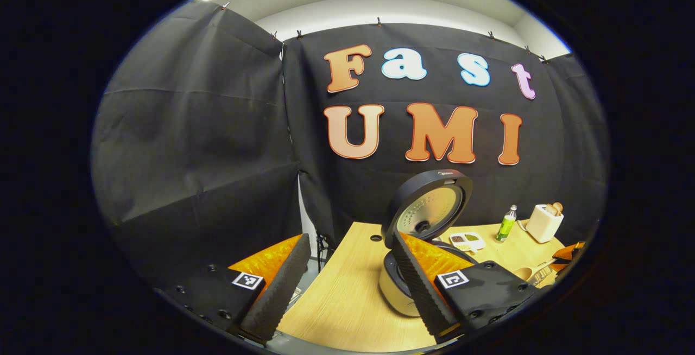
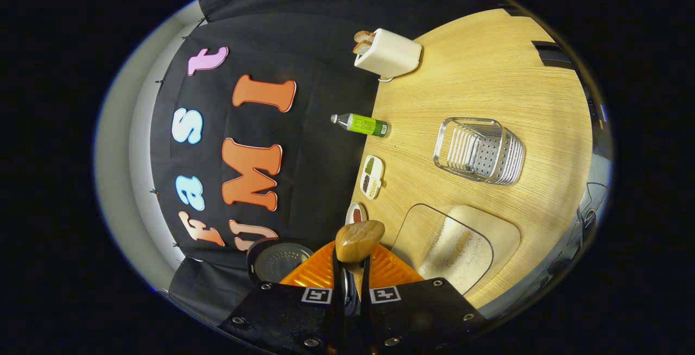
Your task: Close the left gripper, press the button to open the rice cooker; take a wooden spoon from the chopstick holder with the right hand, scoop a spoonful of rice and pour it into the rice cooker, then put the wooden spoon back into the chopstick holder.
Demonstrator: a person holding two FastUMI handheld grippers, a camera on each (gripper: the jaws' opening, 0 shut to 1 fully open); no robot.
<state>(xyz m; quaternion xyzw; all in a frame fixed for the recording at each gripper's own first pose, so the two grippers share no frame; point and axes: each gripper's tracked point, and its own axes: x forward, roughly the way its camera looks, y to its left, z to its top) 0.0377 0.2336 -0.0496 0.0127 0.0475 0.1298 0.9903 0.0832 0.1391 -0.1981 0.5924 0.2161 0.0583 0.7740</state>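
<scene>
- The rice cooker (image 1: 418, 246) stands on the table (image 1: 347, 295) with its lid up, seen in the left gripper view.
- Left gripper (image 1: 347, 290) hangs before the cooker, fingers spread, empty.
- Right gripper (image 2: 352, 284) clamps the wooden spoon (image 2: 358, 240); its view has the rice container (image 2: 456, 246) and chopstick holder (image 2: 480, 150) beyond.

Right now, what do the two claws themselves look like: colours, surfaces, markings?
Both match. The left claw has a black body with screws, orange ribbed plates inside and long black fingers faced with ridged foam. A square black-and-white marker sits at each finger's base. The right claw shows the same black bolted body, orange ribbed plates and two square markers.
</scene>
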